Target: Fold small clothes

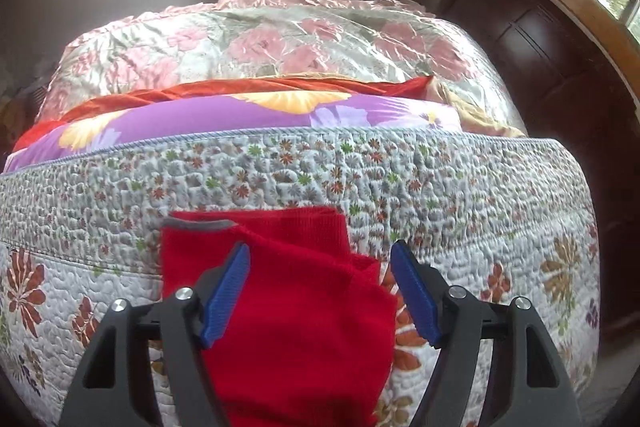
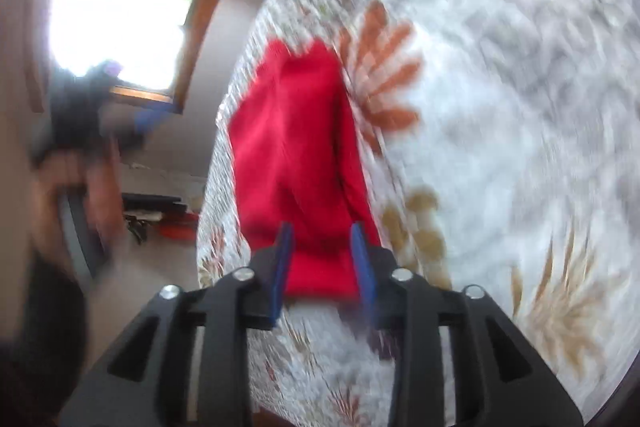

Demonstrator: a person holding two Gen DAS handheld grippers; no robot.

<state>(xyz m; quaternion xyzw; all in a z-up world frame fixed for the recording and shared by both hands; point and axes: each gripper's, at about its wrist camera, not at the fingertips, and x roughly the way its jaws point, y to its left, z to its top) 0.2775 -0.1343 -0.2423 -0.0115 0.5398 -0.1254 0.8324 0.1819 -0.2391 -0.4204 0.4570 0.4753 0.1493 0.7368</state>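
Note:
A small red knit garment [image 1: 288, 307] with a grey-trimmed edge [image 1: 200, 225] lies partly folded on the flowered quilt [image 1: 460, 195]. My left gripper [image 1: 321, 247] hovers over it, open, its blue pads [image 1: 226, 291] wide apart and holding nothing. In the blurred right wrist view the red garment [image 2: 288, 131] runs away from my right gripper [image 2: 322, 231]. That gripper's jaws stand narrow, with the garment's near end filling the gap between them. The quilt [image 2: 500, 107] lies beneath.
Behind the quilt are a purple flowered pillow [image 1: 240, 119], an orange cloth [image 1: 280, 87] and a pink satin bedspread [image 1: 280, 39]. A dark wooden cabinet [image 1: 540, 47] stands at the right. A hand [image 2: 60, 187] shows blurred at the left, off the bed.

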